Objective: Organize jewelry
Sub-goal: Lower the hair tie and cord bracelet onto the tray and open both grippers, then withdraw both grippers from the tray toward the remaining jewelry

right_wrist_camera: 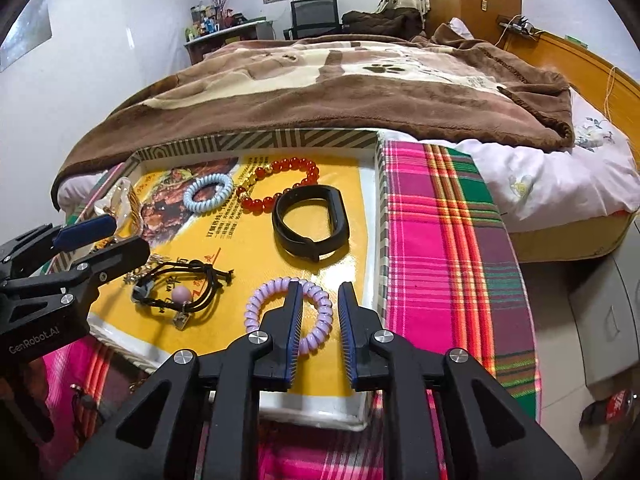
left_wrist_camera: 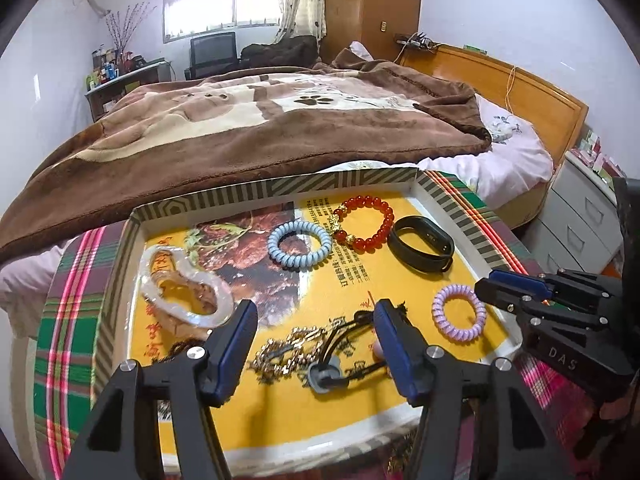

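A shallow tray (left_wrist_camera: 280,188) (right_wrist_camera: 260,138) with a yellow printed floor holds the jewelry. At its back lie a blue coil tie (left_wrist_camera: 298,227) (right_wrist_camera: 196,204), a red bead bracelet (left_wrist_camera: 386,210) (right_wrist_camera: 296,164) and a black wristband (left_wrist_camera: 420,260) (right_wrist_camera: 304,246). A clear bangle (left_wrist_camera: 152,280) lies on the left. My left gripper (left_wrist_camera: 314,312) (right_wrist_camera: 128,236) hangs open over a gold chain (left_wrist_camera: 288,348) and a black cord bracelet (left_wrist_camera: 348,376) (right_wrist_camera: 200,268), gripping nothing. My right gripper (right_wrist_camera: 320,292) (left_wrist_camera: 484,286) is open a little; the purple coil tie (right_wrist_camera: 272,292) (left_wrist_camera: 458,312) lies flat, its rim between the fingers.
The tray rests on a pink and green plaid cloth (right_wrist_camera: 440,220) (left_wrist_camera: 72,320). Behind it lies a bed with a brown blanket (left_wrist_camera: 240,128) and a wooden headboard (left_wrist_camera: 532,92). White drawers (left_wrist_camera: 580,216) stand at the right. A cola bottle (right_wrist_camera: 612,406) lies on the floor.
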